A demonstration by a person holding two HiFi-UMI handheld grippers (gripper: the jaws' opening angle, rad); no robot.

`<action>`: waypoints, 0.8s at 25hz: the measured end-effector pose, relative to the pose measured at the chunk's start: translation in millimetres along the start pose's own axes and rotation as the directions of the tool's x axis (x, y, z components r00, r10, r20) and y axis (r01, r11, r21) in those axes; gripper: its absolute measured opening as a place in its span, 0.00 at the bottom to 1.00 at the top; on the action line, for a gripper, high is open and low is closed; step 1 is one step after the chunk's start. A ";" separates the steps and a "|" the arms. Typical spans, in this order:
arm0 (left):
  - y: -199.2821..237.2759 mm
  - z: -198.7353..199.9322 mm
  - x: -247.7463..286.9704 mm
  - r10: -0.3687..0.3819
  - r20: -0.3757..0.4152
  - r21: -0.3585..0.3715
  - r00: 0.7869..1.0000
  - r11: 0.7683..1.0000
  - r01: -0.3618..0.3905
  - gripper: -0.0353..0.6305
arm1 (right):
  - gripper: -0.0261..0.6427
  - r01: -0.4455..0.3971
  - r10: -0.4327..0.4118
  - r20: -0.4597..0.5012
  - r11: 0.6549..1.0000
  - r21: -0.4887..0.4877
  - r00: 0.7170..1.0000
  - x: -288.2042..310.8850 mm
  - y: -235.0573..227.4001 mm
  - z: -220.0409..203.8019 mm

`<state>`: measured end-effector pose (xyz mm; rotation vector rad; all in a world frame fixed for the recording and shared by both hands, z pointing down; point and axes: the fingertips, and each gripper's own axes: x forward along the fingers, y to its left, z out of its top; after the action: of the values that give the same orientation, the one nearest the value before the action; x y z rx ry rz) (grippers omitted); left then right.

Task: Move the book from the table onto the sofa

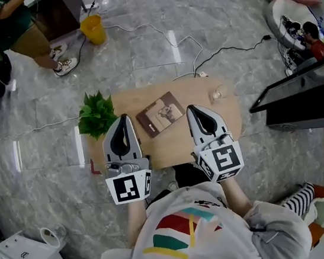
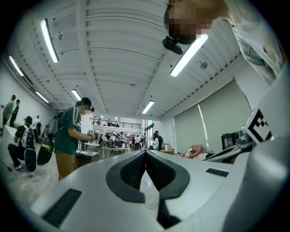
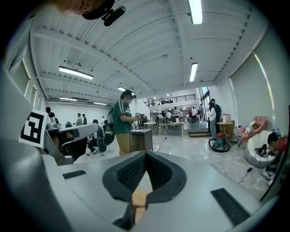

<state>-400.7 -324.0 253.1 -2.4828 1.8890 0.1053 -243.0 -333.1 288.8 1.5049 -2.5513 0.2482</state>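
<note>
Book (image 1: pixel 160 113) on table (image 1: pixel 174 149) in head view, standing person (image 3: pixel 121 120) in gripper views

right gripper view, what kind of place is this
Likely a big open lab or office hall: strip lights on a high ceiling, people around tables at the back, cables trailing over the polished floor.

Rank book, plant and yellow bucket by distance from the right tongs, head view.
1. book: on the table, just left of the right tongs.
2. plant: at the table's left end, past the left tongs.
3. yellow bucket: on the floor beyond the table, upper left.
</note>
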 end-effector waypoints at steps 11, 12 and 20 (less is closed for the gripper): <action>25.7 -75.2 135.1 -0.005 -0.143 0.041 0.990 0.999 0.011 0.06 | 0.05 -0.020 0.026 -0.146 0.999 0.037 0.989 123.0 -77.7 -45.7; 30.8 -85.6 140.5 0.000 -0.153 0.040 0.988 0.999 0.006 0.06 | 0.05 -0.019 0.026 -0.166 0.999 0.042 0.986 130.9 -78.3 -55.7; 51.0 -248.7 171.9 -0.061 -0.286 -0.008 0.956 0.998 0.061 0.06 | 0.05 0.042 -0.026 -0.322 0.998 0.044 0.946 197.3 -78.3 -197.5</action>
<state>-393.9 -517.2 491.2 -2.6762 1.9013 -0.2724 -256.5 -493.0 530.2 1.3912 -2.2755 0.5117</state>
